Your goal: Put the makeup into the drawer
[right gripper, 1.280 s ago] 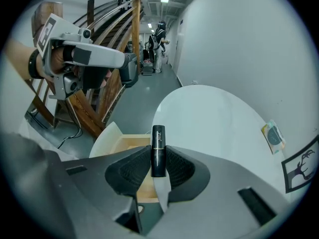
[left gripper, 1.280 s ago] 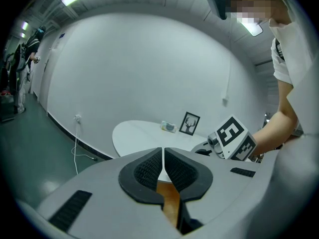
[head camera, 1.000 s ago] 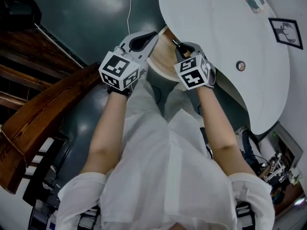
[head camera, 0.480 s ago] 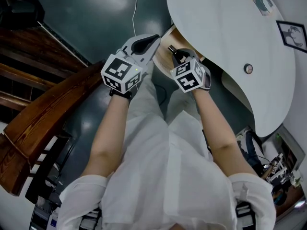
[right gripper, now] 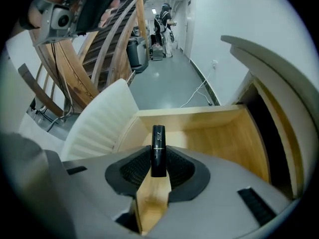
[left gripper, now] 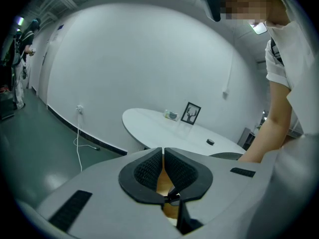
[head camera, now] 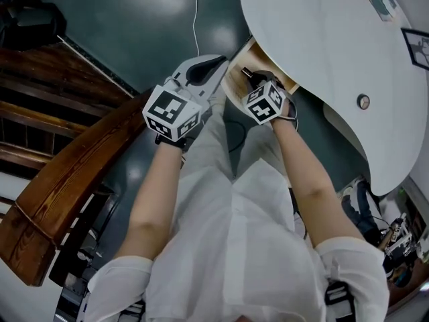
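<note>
- The left gripper hangs just beside the drawer's edge. Its jaws are pressed together on nothing, probably to stay clear of the drop.
- The wooden drawer stands pulled out from under the white counter, ready to receive.
- The right gripper points down into the drawer, jaws clamped on the black makeup tube, which it holds above the drawer floor for release.
</note>
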Demonstrator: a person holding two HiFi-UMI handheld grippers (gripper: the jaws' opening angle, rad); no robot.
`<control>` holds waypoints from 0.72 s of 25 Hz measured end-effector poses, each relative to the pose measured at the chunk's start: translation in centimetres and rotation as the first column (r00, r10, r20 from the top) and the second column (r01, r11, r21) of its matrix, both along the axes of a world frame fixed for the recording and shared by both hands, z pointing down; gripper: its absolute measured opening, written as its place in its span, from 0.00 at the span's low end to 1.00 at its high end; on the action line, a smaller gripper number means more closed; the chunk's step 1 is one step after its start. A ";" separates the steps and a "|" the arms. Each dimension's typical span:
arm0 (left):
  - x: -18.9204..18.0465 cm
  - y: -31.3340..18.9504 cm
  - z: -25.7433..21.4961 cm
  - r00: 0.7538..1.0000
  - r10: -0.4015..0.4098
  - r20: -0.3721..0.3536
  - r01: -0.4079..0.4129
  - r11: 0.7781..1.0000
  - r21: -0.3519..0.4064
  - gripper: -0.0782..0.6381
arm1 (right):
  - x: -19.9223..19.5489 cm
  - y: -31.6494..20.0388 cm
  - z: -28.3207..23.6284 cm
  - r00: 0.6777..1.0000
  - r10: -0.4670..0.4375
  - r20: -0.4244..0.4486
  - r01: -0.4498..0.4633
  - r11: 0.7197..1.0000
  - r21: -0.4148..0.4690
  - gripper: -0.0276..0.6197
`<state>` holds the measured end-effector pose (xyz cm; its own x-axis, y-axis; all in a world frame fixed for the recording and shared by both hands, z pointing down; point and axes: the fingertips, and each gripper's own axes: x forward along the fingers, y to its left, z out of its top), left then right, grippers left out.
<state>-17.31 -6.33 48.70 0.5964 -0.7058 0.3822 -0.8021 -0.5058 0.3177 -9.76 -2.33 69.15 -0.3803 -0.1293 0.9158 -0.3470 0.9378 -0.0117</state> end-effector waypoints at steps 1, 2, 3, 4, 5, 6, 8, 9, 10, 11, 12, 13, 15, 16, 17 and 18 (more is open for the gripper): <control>0.0 -0.1 0.2 1.000 0.005 0.001 -0.005 1.000 -0.002 0.14 | 0.0 -0.1 0.7 1.000 -0.001 -0.003 0.001 1.000 0.001 0.18; 0.0 -0.2 0.5 1.000 0.010 0.002 -0.010 1.000 -0.005 0.14 | 0.0 -0.2 1.4 1.000 -0.002 -0.008 0.002 1.000 0.001 0.18; 0.0 -0.3 0.7 1.000 0.014 0.002 -0.014 1.000 -0.007 0.14 | 0.1 -0.2 2.1 1.000 -0.002 -0.016 0.002 1.000 -0.005 0.18; 0.0 -0.3 0.9 1.000 0.019 0.002 -0.019 1.000 -0.010 0.14 | 0.1 -0.2 2.7 1.000 -0.003 -0.024 0.003 1.000 -0.015 0.18; 0.0 -0.3 1.0 1.000 0.023 0.002 -0.023 1.000 -0.012 0.14 | 0.0 -0.2 3.3 0.999 -0.003 -0.032 0.002 1.000 -0.026 0.18; 0.0 -0.3 1.2 1.000 0.028 0.001 -0.028 1.000 -0.015 0.14 | -0.1 -0.3 3.7 0.999 -0.002 -0.035 0.001 1.000 -0.031 0.18; 0.3 -0.4 1.7 0.999 0.039 0.000 -0.039 0.999 -0.020 0.14 | -0.5 -0.8 4.2 1.000 -0.003 -0.030 0.002 1.000 -0.026 0.18; 0.4 -0.4 1.9 0.999 0.043 -0.001 -0.043 0.999 -0.023 0.14 | -0.6 -1.0 4.5 1.000 -0.007 -0.029 0.006 1.000 -0.024 0.18; 0.5 -0.5 2.1 0.999 0.047 -0.002 -0.047 0.999 -0.025 0.14 | -0.7 -1.1 4.8 0.999 -0.012 -0.030 0.012 1.000 -0.024 0.18; 0.6 -0.5 2.3 0.999 0.048 -0.004 -0.048 0.998 -0.028 0.14 | -0.8 -1.2 5.2 0.999 -0.018 -0.033 0.017 1.000 -0.026 0.18; 0.6 -0.6 2.5 0.999 0.049 -0.005 -0.049 0.998 -0.031 0.14 | -0.8 -1.2 5.6 0.999 -0.023 -0.039 0.022 0.999 -0.028 0.18; 0.6 -0.7 2.6 0.999 0.049 -0.006 -0.049 0.998 -0.033 0.14 | -0.8 -1.3 5.9 0.999 -0.028 -0.045 0.026 0.999 -0.030 0.18; 0.5 -0.8 2.9 0.999 0.049 -0.007 -0.049 0.998 -0.037 0.14 | -0.8 -1.2 6.7 0.998 -0.040 -0.057 0.038 0.999 -0.034 0.18; 0.4 -0.8 3.0 0.999 0.048 -0.006 -0.048 0.998 -0.038 0.14 | -0.7 -1.2 7.1 0.997 -0.049 -0.063 0.047 0.998 -0.035 0.18; 0.2 -0.7 3.1 0.999 0.047 -0.004 -0.047 0.998 -0.040 0.14 | -0.7 -1.2 7.4 0.996 -0.058 -0.068 0.055 0.998 -0.036 0.18; 0.0 -0.7 3.2 0.999 0.045 -0.001 -0.045 0.998 -0.043 0.14 | -0.8 -1.1 7.6 0.995 -0.065 -0.072 0.063 0.997 -0.037 0.18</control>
<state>-17.30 -7.06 51.91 0.6271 -0.6614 0.4115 -0.7789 -0.5269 0.3401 -10.54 -3.48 76.80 -0.3182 -0.0743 0.9451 -0.2874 0.9576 -0.0215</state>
